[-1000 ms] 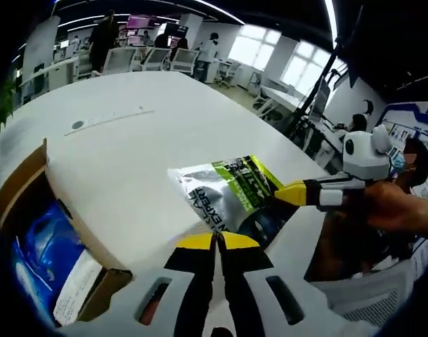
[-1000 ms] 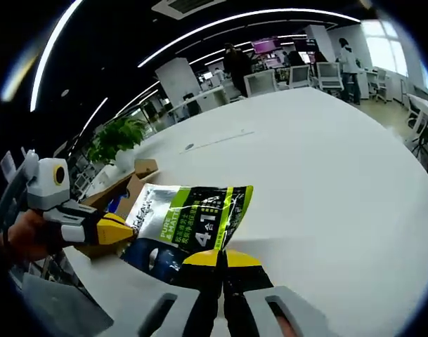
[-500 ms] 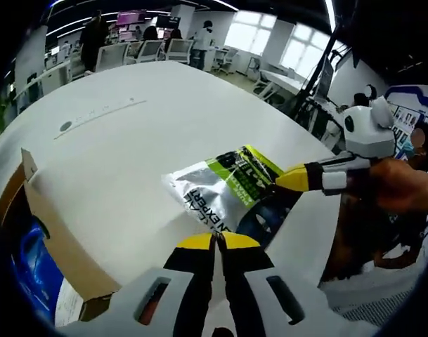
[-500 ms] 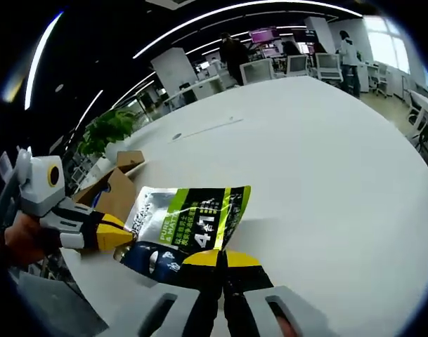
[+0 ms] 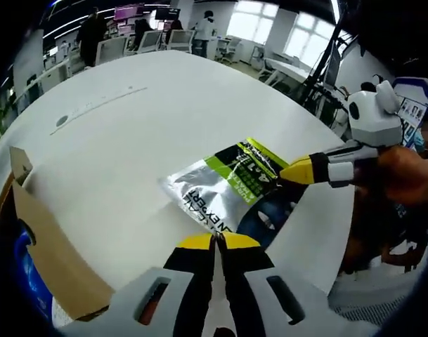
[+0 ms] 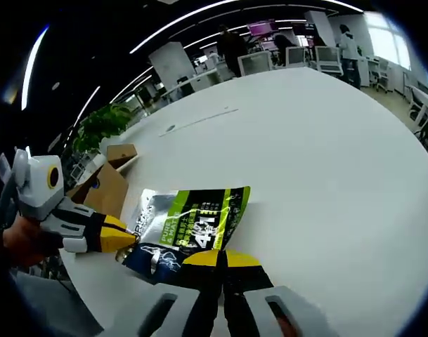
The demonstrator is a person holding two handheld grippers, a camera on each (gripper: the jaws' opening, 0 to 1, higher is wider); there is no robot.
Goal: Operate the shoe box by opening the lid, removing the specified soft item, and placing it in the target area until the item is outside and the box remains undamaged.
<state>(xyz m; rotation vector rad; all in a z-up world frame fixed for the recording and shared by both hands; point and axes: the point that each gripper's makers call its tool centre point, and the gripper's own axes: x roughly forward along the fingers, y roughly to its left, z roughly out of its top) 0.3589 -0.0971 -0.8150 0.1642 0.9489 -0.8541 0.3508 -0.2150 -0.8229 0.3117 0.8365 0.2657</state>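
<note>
Lying pouch [image 6: 189,228], seemingly gripper-pinched [image 6: 221,258].

Both hand-held grippers [image 5: 216,241] [image 6: 221,257] have jaws pressed together.

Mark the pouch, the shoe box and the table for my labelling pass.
pouch [image 5: 224,184], left gripper view, green-and-silver printed face.
shoe box [image 5: 48,254], left gripper view, brown cardboard flap.
table [image 6: 319,147], right gripper view, bare white top.
</note>
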